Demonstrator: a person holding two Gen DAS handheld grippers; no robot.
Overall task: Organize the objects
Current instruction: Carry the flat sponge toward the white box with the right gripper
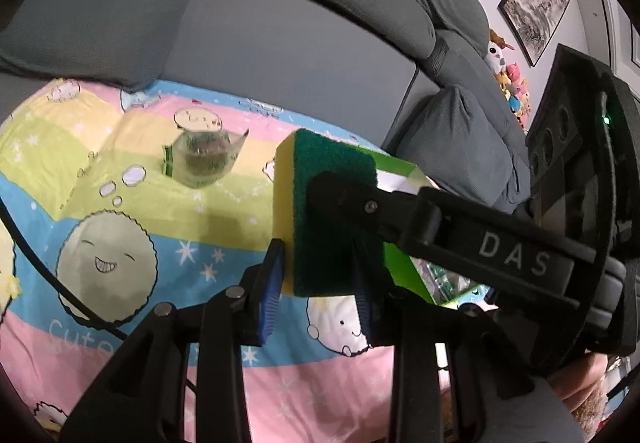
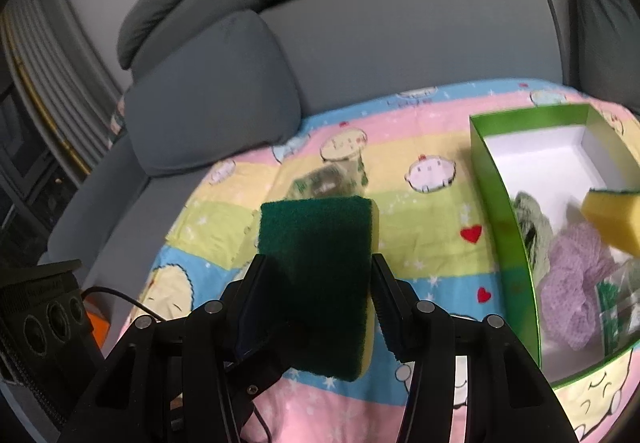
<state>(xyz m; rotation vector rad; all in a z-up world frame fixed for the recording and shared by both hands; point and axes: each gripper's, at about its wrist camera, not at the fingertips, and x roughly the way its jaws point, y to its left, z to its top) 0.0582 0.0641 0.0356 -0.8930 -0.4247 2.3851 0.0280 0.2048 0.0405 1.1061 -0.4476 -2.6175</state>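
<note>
Both jaws tight on sponge [image 2: 316,283].

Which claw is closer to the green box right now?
Right, slightly. The right claw grips the sponge with the green box just to its right. The left claw pinches the same sponge, and the box lies beyond the right claw's finger.

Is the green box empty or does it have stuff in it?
Not empty. The green box holds a purple mesh puff, a greenish cloth and a packet; its far end is bare.
</note>
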